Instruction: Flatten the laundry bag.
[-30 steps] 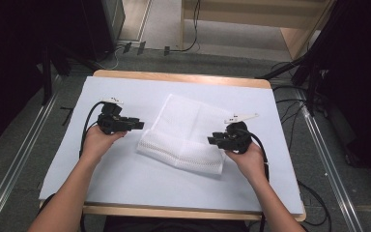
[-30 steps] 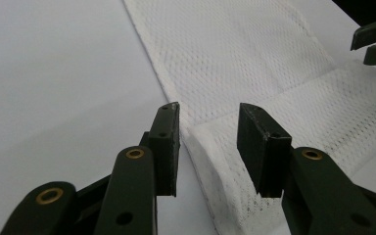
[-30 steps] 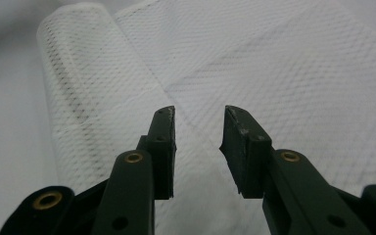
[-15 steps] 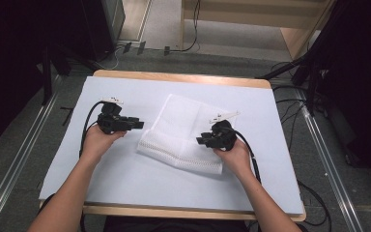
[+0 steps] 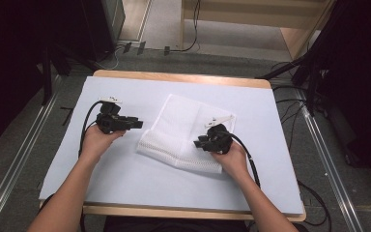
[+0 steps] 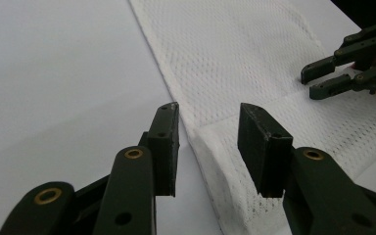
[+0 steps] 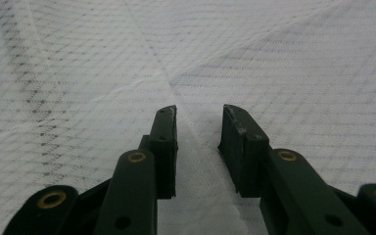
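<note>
High view: a folded cloth [image 5: 183, 133] lies mid-surface, toward the right edge. The right gripper [image 5: 199, 143] hovers over its near fold, jaws apart; the left gripper [image 5: 139, 123] waits beside its left edge, jaws apart, likely ready to pinch.

In the high view, the folded mesh cloth [image 5: 183, 133] lay on the counter [image 5: 125, 183] at the frame's centre, with the left tool [image 5: 137, 124] just left of its edge and the right tool [image 5: 199, 143] over its lower right part.
</note>
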The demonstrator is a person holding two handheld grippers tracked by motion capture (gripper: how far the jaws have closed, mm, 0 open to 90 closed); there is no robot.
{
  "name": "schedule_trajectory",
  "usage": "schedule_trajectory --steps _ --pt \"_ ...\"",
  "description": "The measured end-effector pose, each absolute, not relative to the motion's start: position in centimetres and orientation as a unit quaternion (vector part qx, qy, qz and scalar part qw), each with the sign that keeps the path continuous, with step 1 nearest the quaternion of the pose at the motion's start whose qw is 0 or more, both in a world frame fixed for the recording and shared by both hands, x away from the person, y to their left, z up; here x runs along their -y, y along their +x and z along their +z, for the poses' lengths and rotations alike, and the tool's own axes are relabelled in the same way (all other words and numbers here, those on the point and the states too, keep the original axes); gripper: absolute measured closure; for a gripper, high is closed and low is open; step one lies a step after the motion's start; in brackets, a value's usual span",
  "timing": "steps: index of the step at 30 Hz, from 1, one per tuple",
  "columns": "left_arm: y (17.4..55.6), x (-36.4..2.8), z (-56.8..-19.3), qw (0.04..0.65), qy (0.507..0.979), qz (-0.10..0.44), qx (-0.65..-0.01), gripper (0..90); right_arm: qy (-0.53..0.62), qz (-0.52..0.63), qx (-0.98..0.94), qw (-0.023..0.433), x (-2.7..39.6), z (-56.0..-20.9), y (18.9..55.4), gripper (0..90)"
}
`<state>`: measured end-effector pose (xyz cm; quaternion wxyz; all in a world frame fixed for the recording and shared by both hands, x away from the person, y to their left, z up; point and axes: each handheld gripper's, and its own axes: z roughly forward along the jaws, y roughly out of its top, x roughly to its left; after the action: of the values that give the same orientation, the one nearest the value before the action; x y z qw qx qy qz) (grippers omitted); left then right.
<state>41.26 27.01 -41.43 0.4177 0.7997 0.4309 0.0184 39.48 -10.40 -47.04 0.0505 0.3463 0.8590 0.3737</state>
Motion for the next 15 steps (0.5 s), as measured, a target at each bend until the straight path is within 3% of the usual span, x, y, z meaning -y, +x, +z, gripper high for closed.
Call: schedule_trajectory --steps 4,5,9,15 --pt "41.22 -27.03 -41.41 0.418 0.799 0.019 -0.432 61.0 0.335 0.368 -0.864 0.076 10.05 -47.11 38.89 74.1" --pt "41.21 -27.03 -41.40 0.418 0.799 0.019 -0.432 61.0 0.334 0.373 -0.862 0.079 10.11 -47.24 38.61 79.9" --pt "41.22 -27.06 -41.40 0.418 0.799 0.019 -0.432 61.0 0.330 0.372 -0.864 0.072 10.01 -47.20 38.41 88.9" --pt "41.26 -27.12 -41.39 0.418 0.799 0.020 -0.431 61.0 0.344 0.361 -0.866 0.045 10.02 -46.85 38.80 90.0"
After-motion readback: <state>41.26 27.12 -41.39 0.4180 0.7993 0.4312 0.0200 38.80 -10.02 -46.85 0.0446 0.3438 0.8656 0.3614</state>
